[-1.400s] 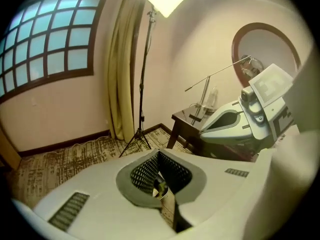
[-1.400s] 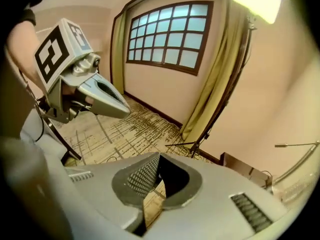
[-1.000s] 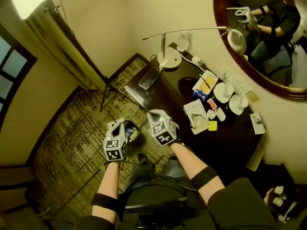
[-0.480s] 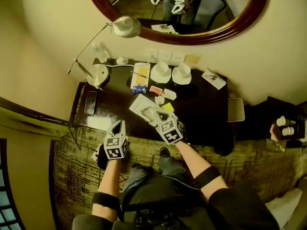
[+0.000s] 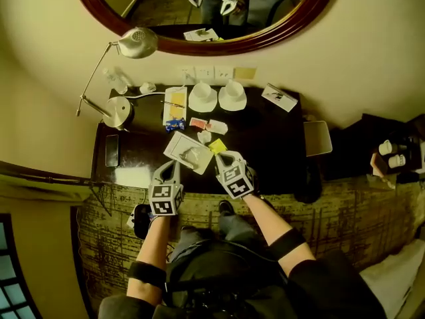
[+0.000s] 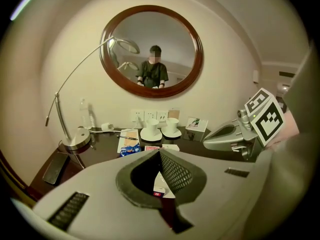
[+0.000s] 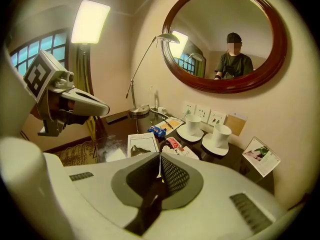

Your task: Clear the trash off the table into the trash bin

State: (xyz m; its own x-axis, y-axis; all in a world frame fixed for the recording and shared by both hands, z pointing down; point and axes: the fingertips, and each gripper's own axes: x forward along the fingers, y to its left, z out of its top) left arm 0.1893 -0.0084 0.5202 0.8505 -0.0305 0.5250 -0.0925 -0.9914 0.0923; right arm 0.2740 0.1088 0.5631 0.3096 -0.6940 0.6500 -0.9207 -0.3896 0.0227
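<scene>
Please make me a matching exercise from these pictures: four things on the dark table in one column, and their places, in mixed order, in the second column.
Things:
1. phone
2. white cups
3. picture card
4. yellow scrap

Places:
A. beside the white sheet
B. at the back, under the wall sockets
C. left end, near the lamp base
D. back right corner

Pairs: 1-C, 2-B, 3-D, 4-A

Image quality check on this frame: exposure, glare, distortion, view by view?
Head view: dim, warm cast; the dark table swallows detail, with a pale glare patch at its near left edge. Left gripper view: strong fisheye, black corners; the left claw fills the lower half and looks soft. Right gripper view: same fisheye; the lit lampshade is blown out white.
</scene>
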